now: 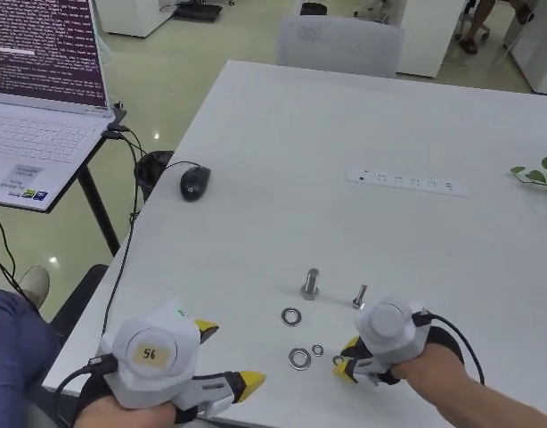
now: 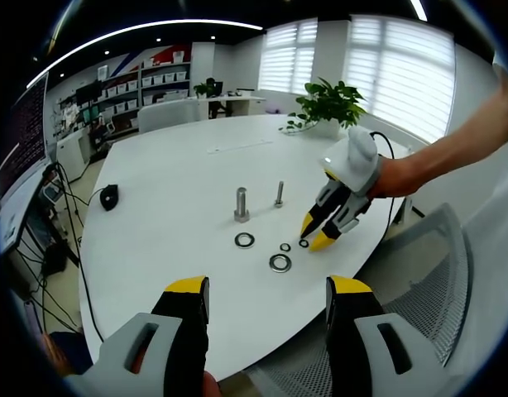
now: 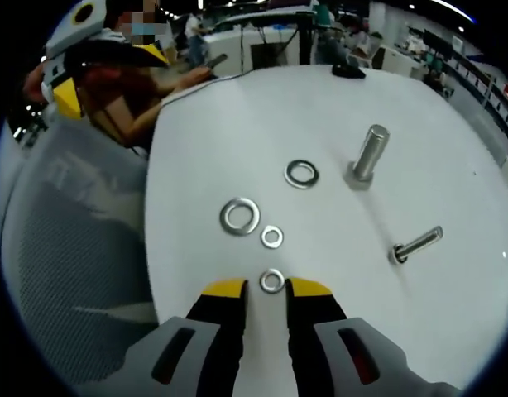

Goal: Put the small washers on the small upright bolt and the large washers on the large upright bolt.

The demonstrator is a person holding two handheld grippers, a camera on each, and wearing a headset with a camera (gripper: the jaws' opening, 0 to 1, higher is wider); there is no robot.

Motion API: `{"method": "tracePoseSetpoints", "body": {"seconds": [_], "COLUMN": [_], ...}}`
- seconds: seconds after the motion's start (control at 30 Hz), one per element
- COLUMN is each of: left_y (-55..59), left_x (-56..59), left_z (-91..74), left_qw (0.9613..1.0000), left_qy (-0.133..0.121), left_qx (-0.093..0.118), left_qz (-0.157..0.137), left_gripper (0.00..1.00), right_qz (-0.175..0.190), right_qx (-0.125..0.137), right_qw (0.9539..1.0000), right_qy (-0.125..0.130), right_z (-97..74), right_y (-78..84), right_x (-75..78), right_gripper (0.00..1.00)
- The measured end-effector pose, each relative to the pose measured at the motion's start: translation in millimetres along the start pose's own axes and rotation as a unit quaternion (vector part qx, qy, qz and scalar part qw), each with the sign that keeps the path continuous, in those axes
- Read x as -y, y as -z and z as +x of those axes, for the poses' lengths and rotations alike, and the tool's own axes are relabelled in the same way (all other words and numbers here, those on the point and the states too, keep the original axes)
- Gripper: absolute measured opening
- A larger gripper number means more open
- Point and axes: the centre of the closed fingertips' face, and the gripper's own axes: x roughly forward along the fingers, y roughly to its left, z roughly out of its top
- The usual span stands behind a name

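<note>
On your left gripper (image 1: 230, 355), the round yellow label (image 1: 150, 354) reads "56". The laptop (image 1: 33, 134) to your left shows lines of text on its screen, too small to read. The stickers (image 1: 20, 183) on its palm rest and the marks on the power strip (image 1: 407, 181) are also illegible.

The left hand-held gripper (image 1: 229, 355) and right hand-held gripper (image 1: 346, 360) are pale grey, yellow-tipped, black-cabled; the left carries a yellow "56" label (image 1: 149, 354). Blue trousers (image 1: 11, 352) are worn.
</note>
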Motion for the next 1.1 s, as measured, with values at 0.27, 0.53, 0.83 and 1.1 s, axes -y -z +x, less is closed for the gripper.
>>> {"method": "tracePoseSetpoints", "body": {"seconds": [0.27,0.53,0.83,1.1], "left_y": [1.8,-1.0,-0.4,-4.3], "left_x": [1.1,0.5,0.2,3.9], "left_z": [1.4,2.4,4.2,7.5], "left_qw": [1.0000,1.0000,1.0000,1.0000], "left_qy": [0.003,0.003,0.004,0.009], "left_qx": [-0.001,0.001,0.000,0.000], "left_qz": [-0.001,0.000,-0.001,0.004], "left_gripper": [0.56,0.56,0.56,0.56], "right_qz": [-0.059,-0.080,-0.100,-0.099], "right_qx": [-0.032,-0.043,-0.051,-0.046], "right_qw": [0.9977,0.9958,0.9935,0.9940], "right_qy": [-0.007,-0.013,-0.017,-0.009], "right_z": [3.8,2.4,1.6,2.3], "right_y": [0.8,2.5,3.9,3.5], "right_x": [-0.6,-1.1,-1.9,-1.5], "right_gripper": [0.20,0.19,0.16,0.03]}}
